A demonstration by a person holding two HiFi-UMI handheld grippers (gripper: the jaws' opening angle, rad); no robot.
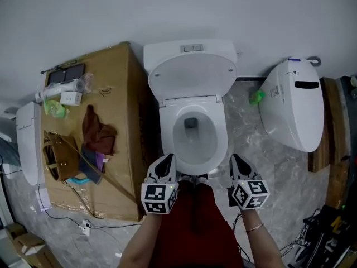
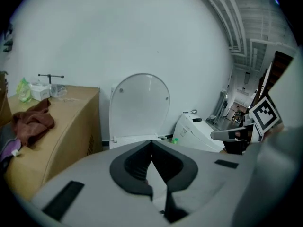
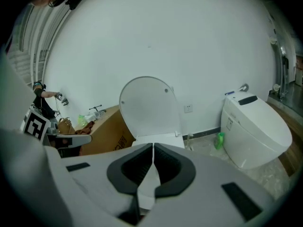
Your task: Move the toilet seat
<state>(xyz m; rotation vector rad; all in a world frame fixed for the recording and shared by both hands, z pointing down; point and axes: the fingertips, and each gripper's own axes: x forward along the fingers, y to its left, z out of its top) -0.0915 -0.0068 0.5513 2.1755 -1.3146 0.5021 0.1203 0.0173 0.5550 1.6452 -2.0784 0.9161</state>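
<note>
l gripper point(image 1: 167, 158) + r gripper point(image 1: 238, 158) clenched, empty, by toilet point(image 1: 165, 128) front, lid point(image 1: 192, 71) up

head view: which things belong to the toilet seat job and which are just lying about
For the job: toilet, raised lid, left gripper, right gripper (jaws shut, empty).
Lying about: cardboard box, brown cloth, brown bag, green bottle, second toilet.
</note>
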